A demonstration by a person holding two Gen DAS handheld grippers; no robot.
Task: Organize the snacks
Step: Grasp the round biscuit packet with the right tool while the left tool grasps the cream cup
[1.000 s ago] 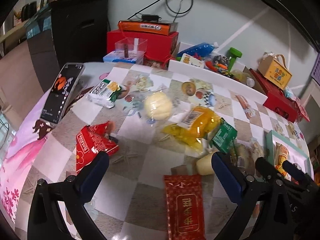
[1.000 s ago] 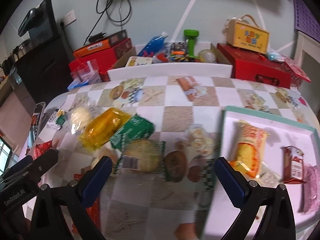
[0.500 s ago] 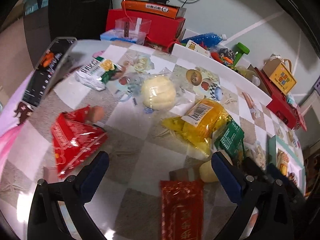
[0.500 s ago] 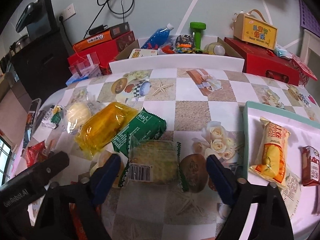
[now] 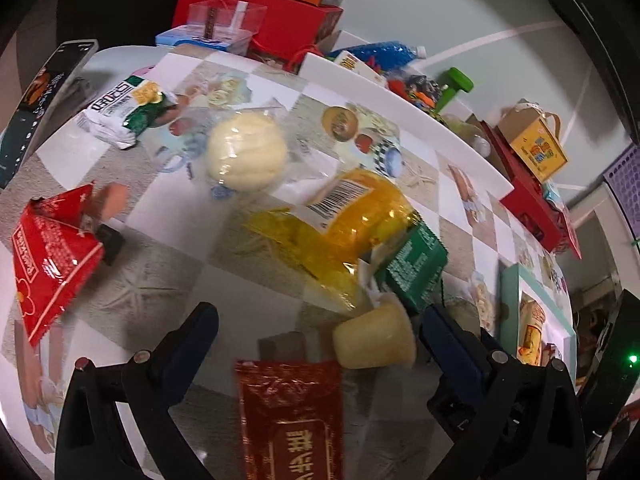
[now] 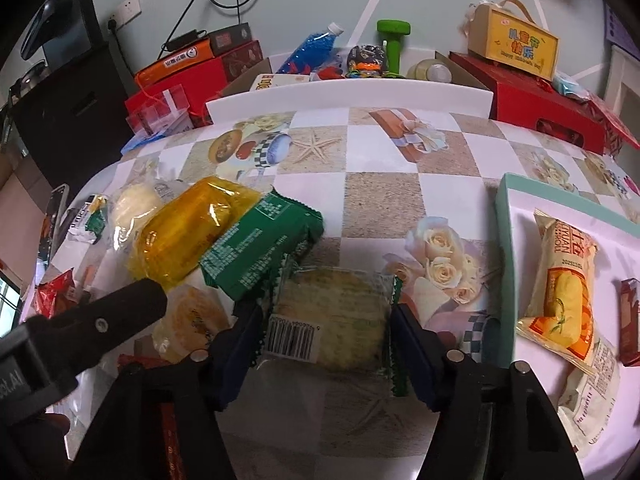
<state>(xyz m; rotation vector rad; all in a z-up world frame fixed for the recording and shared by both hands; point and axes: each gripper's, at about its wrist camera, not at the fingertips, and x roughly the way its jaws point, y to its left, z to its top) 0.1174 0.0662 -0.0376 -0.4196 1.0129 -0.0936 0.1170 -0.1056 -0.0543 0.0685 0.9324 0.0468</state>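
Note:
In the right wrist view my right gripper (image 6: 326,342) straddles a round pale cake in a clear, green-edged wrapper (image 6: 332,312). Its jaws are closing, and the blue pads stand at the wrapper's two edges without squeezing the cake. A teal-rimmed tray (image 6: 504,240) on the right holds a yellow roll pack (image 6: 564,292) and a dark red packet (image 6: 630,320). My left gripper (image 5: 320,336) is open wide low over the table. A dark red packet (image 5: 288,420) lies between its fingers, and a pale jelly cup (image 5: 376,340) sits beside the right one.
A yellow packet (image 5: 360,216), green packet (image 5: 416,268), wrapped bun (image 5: 246,156), red triangular packet (image 5: 48,256) and white-green packet (image 5: 120,112) lie on the checked tablecloth. A phone (image 5: 36,96) leans at the left edge. Red boxes (image 6: 552,104) and clutter line the back.
My right gripper came down over the round cake and its jaws narrowed around it. My left gripper sank and tipped further down toward the red packet and jelly cup, staying open.

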